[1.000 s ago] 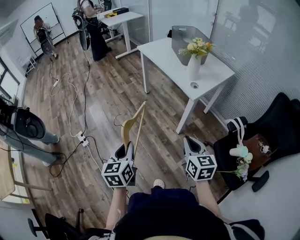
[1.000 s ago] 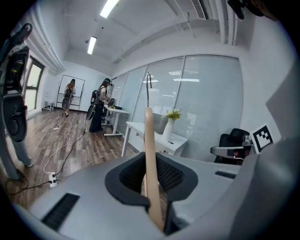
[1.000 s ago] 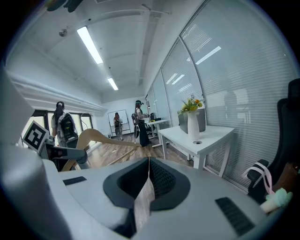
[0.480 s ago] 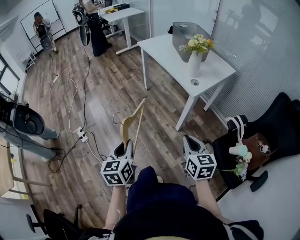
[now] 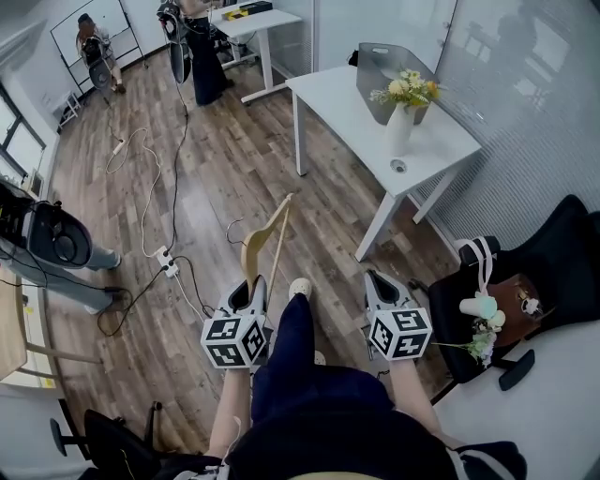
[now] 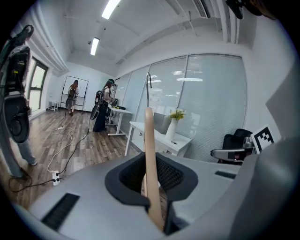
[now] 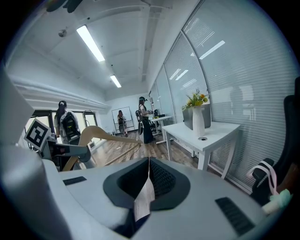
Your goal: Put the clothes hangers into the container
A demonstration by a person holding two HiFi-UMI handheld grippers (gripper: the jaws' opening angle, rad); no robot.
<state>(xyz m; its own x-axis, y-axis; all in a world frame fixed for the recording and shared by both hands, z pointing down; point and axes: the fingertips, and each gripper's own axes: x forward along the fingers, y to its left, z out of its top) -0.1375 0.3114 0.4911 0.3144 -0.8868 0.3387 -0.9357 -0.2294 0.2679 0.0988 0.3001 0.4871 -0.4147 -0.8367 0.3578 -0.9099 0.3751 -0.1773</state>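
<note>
Hanger (image 5: pixel 253 251) of pale curved wood, wire hook, clamped in left gripper (image 5: pixel 251 289).

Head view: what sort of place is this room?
Most likely an office or lab workspace: a white desk, a whiteboard at the far end, and a black office chair beside a glass partition with blinds.

The clothes hanger (image 5: pixel 265 239) is pale wood with a thin wire hook. One end is pinched in the left claw (image 5: pixel 251 287), and it rises tilted above the floor, well apart from the white worktop (image 5: pixel 328 98). The container (image 5: pixel 373 67), a grey translucent bin, stands upright on that worktop's far end.
</note>
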